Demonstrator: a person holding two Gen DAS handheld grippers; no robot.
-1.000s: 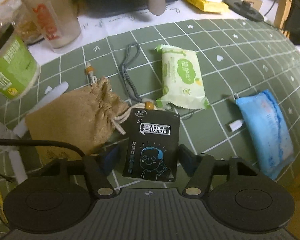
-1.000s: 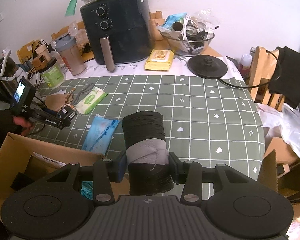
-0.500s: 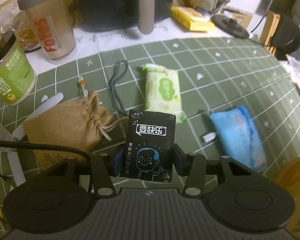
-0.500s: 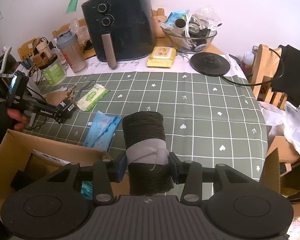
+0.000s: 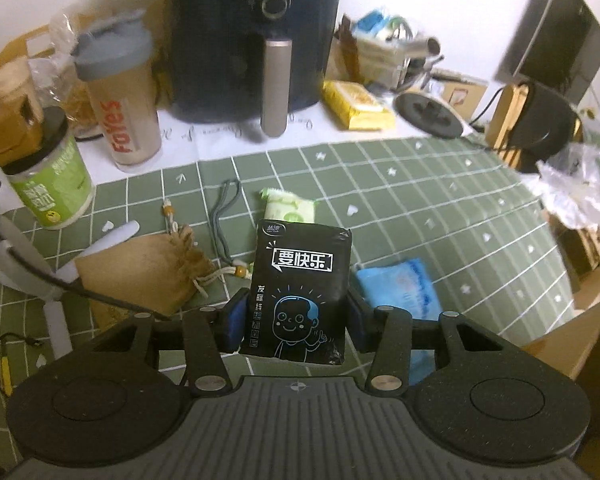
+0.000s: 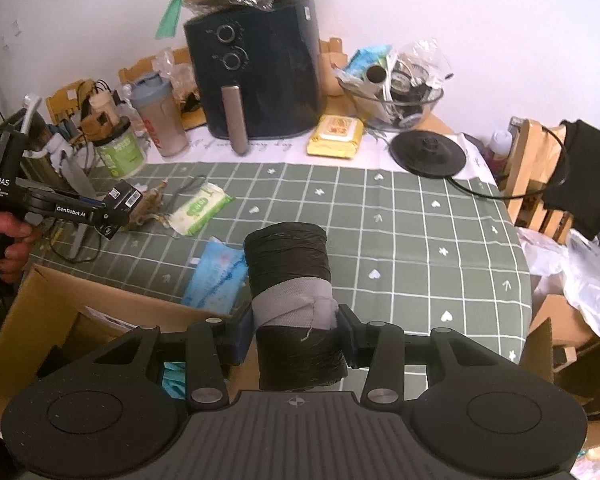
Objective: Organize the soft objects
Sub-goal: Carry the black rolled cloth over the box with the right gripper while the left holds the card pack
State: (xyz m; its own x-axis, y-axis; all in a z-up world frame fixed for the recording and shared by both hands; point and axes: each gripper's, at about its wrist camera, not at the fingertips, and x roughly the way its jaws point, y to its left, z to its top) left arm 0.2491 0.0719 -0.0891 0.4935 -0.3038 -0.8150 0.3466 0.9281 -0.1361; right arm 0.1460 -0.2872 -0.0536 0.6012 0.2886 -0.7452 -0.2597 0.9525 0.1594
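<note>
My left gripper (image 5: 296,320) is shut on a black tissue pack (image 5: 302,284) with a cartoon face and holds it above the green checked tablecloth (image 5: 420,208). Below it lie a burlap drawstring pouch (image 5: 140,272), a green wipes pack (image 5: 290,210) and a blue pack (image 5: 400,292). My right gripper (image 6: 296,336) is shut on a black roll with a grey band (image 6: 292,300), held over the near table edge beside an open cardboard box (image 6: 72,320). The left gripper (image 6: 112,212) with its black pack also shows in the right wrist view.
A black air fryer (image 6: 260,72), a shaker bottle (image 6: 160,116), a green tub (image 6: 120,152), a yellow pack (image 6: 336,136), a glass bowl of clutter (image 6: 396,96) and a black kettle base (image 6: 428,152) line the back. A wooden chair (image 6: 540,184) stands at right.
My left gripper closed on the black tissue pack, lifted it off the cloth and tilted up toward the air fryer. My right gripper kept the black roll and stayed nearly still.
</note>
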